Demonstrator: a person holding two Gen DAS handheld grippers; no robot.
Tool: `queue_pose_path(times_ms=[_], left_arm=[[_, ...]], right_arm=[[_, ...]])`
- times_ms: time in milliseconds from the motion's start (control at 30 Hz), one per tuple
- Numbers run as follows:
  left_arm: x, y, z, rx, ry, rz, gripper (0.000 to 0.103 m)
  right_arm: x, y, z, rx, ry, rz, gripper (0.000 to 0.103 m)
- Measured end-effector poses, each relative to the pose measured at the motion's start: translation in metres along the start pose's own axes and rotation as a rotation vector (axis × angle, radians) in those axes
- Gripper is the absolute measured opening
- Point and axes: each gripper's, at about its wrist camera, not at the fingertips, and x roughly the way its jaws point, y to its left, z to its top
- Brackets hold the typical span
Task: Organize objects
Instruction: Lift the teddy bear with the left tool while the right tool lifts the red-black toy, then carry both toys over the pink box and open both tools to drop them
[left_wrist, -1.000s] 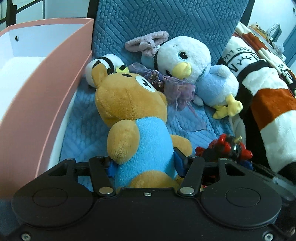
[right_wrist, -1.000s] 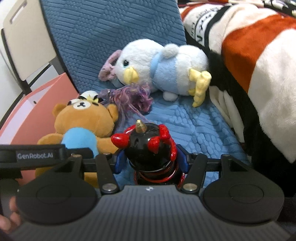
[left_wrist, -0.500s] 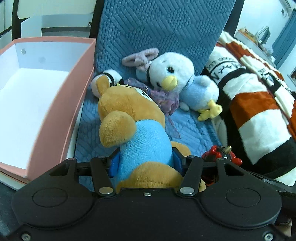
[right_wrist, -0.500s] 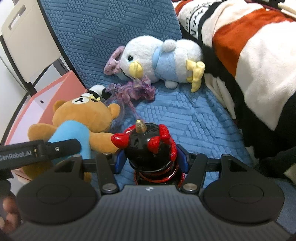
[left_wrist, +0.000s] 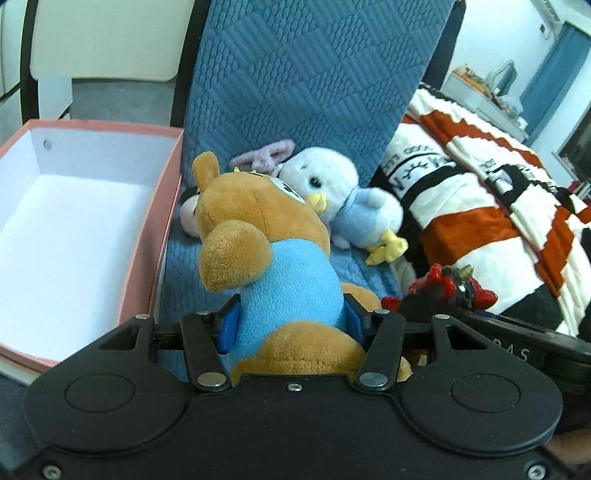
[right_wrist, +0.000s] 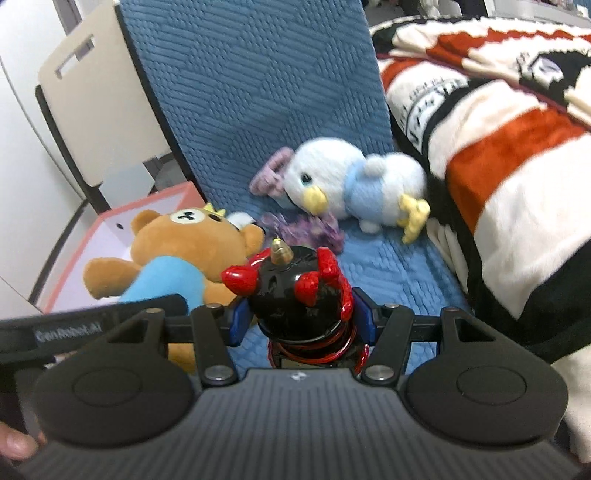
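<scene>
Left gripper (left_wrist: 291, 321) clamped on a brown bear plush (left_wrist: 269, 258), blue pads (left_wrist: 229, 325) pressing into the sides of its light-blue shirt, bear raised clear of the blue quilted cushion (left_wrist: 354, 269). Head tilted toward the back of the cushion, one arm jutting toward the pink box (left_wrist: 162, 236).

Right gripper (right_wrist: 301, 321) clamped on a black-and-red toy figure (right_wrist: 295, 295), pads squeezing its round black body from both sides; gold spike on top, glossy red horns to either side, red coiled base just under the grip. Same figure seen in the left wrist view at the right of the bear, above the cushion's front right corner.

Farther back on the cushion, a white-and-blue duck plush (left_wrist: 347, 203) lying on its side near the right edge, yellow feet toward the striped blanket (left_wrist: 491, 221). Against the duck's head, a pinkish fabric bow (right_wrist: 269, 177); in front of it, a purple gauzy bundle (right_wrist: 306, 229). Near the back left corner, a small white-and-black plush (left_wrist: 188, 218), mostly hidden behind the bear.

Left of the cushion, pink box touching its edge, open, white inside. Blanket in orange, white and black bands heaped along the cushion's right side. Fingertip of a hand (right_wrist: 14, 445) at the lower left corner of the right wrist view.
</scene>
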Motion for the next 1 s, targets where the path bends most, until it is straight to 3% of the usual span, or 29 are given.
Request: queue_pose_path(times_ms=[233,367,567,1000], left_arm=[[-0.025,0.011,0.027,0.011,-0.021,-0.031,0.053],[-0.039,0.028,0.041,-0.012,-0.051,-0.030,0.053],[-0.065,0.068,0.063,-0.067,-0.077,-0.009,0.053],[-0.126,0.156,0.111,-0.065,-0.156,0.052,0.053]], right_arm=[[-0.019,0.029,0.027,-0.001,-0.019,0.019,0.060],[-0.026,0.055,0.042,-0.066,-0.025,0.032,0.060],[-0.028,0.094,0.066,-0.083,-0.026,0.108,0.060],[-0.006,0.193,0.102,-0.106,-0.052,0.245,0.060]])
